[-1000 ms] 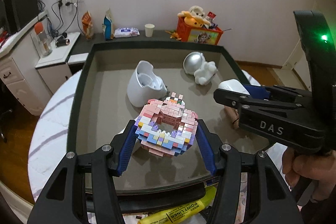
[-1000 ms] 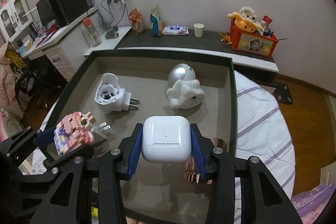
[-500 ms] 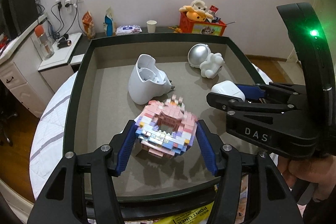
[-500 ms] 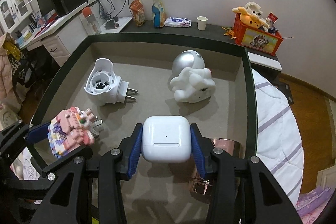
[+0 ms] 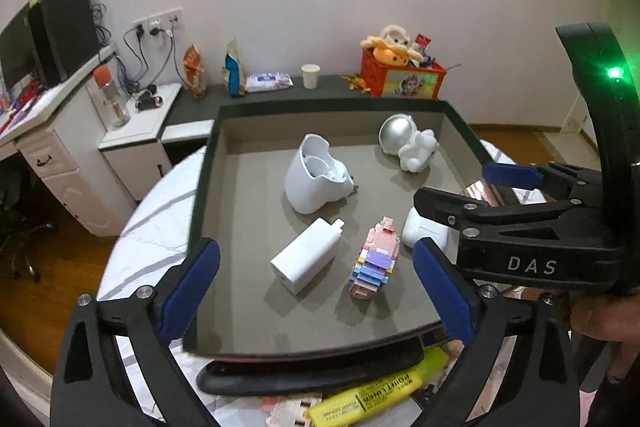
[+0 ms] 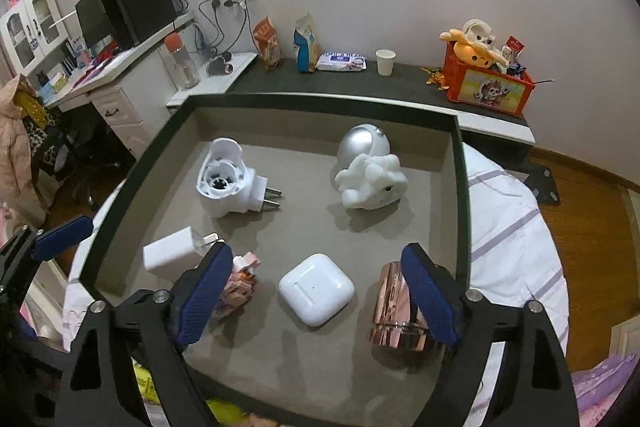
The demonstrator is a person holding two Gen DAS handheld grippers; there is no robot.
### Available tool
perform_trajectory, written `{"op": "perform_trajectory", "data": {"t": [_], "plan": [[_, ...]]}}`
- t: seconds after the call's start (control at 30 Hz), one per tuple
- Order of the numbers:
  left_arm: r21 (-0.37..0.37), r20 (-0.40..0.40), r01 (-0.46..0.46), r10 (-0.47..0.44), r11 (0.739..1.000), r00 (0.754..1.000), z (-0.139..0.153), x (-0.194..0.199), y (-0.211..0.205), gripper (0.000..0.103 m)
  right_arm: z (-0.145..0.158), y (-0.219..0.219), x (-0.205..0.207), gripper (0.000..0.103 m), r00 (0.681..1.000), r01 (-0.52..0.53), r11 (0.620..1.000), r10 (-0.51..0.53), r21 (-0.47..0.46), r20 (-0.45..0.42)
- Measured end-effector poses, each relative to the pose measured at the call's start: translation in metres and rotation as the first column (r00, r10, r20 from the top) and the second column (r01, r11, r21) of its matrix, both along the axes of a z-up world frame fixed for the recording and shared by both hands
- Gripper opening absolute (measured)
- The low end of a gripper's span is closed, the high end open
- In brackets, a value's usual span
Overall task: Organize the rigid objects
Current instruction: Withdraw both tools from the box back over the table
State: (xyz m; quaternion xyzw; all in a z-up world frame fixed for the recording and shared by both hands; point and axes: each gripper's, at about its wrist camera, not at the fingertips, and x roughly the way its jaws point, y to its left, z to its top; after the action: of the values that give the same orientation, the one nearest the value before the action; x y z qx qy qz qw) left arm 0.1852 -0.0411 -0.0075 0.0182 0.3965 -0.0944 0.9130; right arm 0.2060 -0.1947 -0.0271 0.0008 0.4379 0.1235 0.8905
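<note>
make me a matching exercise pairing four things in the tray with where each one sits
Things:
1. white earbud case
2. silver-helmeted white astronaut figure
3. shiny copper-coloured cylinder
4. white wall charger with folding prongs

Places:
A. near left edge
B. far right part
C. near middle, between the right claw's fingers
D. near right corner

Pairs: 1-C, 2-B, 3-D, 4-A

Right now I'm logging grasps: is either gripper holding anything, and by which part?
Nothing is held. The left gripper is opening around the brick model; the right gripper is opening around the earbud case. Both lie free in the tray.
</note>
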Motion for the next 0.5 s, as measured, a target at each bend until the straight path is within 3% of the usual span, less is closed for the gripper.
{"op": "perform_trajectory", "data": {"t": [0.23,0.5], "plan": [[-0.011,0.081,-0.016,0.016,1.0,0.997,0.034,-0.037,0.009,0.103,0.026,-0.013,-0.029,0.091,0.997,0.055,0.995,-0.059,0.088,0.046],[-0.017,0.147,-0.043,0.045,0.999,0.988,0.068,-0.09,0.019,0.103,0.062,-0.025,-0.098,0.091,0.987,0.07,0.99,-0.088,0.126,0.138]]}}
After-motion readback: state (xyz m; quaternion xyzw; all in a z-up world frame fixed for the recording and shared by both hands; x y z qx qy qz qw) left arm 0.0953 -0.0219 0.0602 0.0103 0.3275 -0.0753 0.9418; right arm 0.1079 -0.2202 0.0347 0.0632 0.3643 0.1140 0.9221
